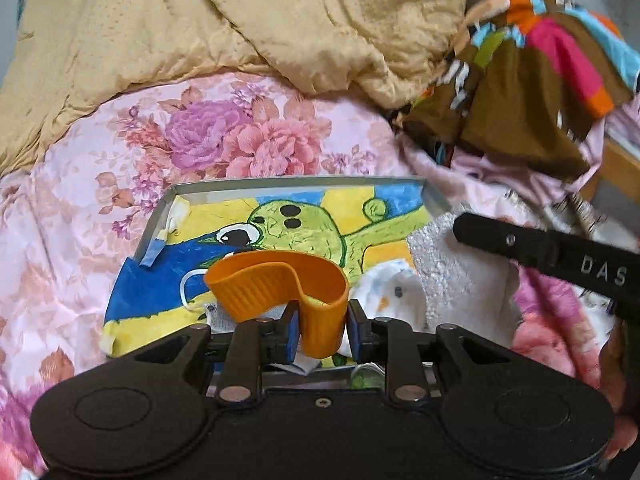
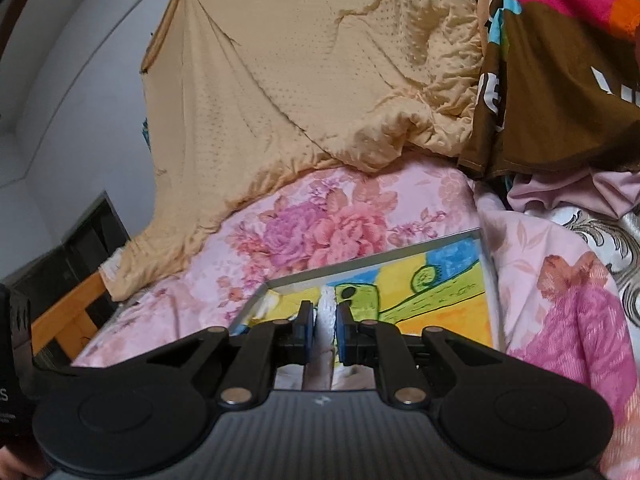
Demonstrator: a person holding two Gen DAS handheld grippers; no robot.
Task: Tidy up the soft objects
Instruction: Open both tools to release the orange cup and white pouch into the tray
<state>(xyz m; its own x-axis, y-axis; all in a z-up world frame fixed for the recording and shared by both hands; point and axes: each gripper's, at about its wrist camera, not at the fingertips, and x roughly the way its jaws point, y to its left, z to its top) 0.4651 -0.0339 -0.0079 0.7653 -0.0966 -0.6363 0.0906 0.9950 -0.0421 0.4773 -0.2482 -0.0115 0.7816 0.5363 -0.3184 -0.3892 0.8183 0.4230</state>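
Observation:
My left gripper (image 1: 322,330) is shut on an orange ribbed rubber band (image 1: 280,286) and holds it over a metal tray (image 1: 296,184) with a painted green cartoon creature. In the tray lie a white patterned sock (image 1: 390,292), a white face mask (image 1: 192,288) and a white fluffy towel (image 1: 452,272). My right gripper (image 2: 324,330) is shut on an edge of the white towel (image 2: 325,316) above the same tray (image 2: 372,258). The right gripper's black body (image 1: 560,258) shows at the right of the left wrist view.
The tray rests on a pink floral bedsheet (image 1: 240,136). A tan quilt (image 1: 240,20) is heaped behind it. A brown multicoloured cloth (image 1: 532,80) lies at the back right. A wooden bed rail (image 2: 64,316) and a white wall (image 2: 72,80) are on the left.

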